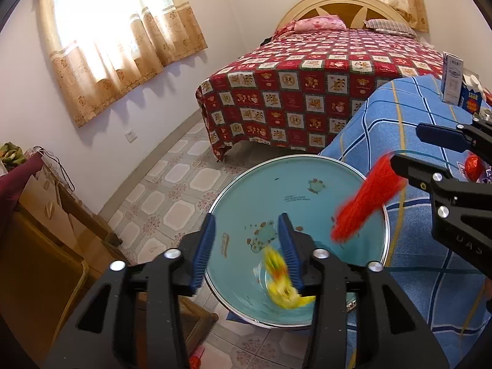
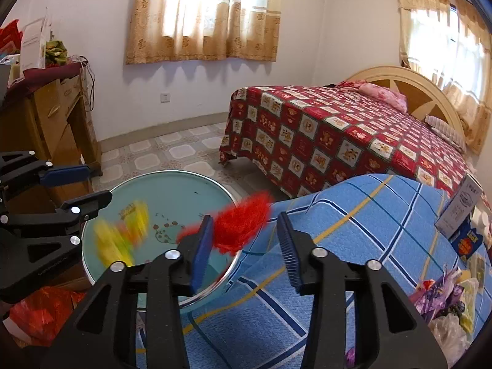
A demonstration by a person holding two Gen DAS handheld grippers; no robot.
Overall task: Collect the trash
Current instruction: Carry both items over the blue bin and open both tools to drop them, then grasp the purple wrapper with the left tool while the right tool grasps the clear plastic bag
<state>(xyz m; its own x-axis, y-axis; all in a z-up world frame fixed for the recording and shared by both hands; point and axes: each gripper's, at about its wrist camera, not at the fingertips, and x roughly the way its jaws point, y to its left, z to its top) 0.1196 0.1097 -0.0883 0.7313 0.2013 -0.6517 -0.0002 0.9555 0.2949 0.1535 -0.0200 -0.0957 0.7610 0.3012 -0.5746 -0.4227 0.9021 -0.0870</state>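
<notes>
A light blue basin (image 1: 276, 190) with cartoon prints sits beside the blue checked table (image 1: 409, 107). My left gripper (image 1: 246, 246) is open above it, and a blurred yellow wrapper (image 1: 281, 279) is in the air below its right finger. My right gripper (image 2: 246, 246) is open over the basin's rim (image 2: 215, 279). A blurred red wrapper (image 2: 240, 227) is in the air beside its left finger, also in the left wrist view (image 1: 363, 206). The yellow wrapper (image 2: 120, 233) shows blurred over the basin in the right wrist view.
More wrappers and plastic bags (image 2: 442, 295) lie on the table's right side, with a blue carton (image 2: 467, 240) and a card (image 2: 458, 209). A bed (image 1: 307, 86) stands behind. A wooden cabinet (image 2: 46, 123) is at the left. A red bag (image 2: 40, 310) lies on the floor.
</notes>
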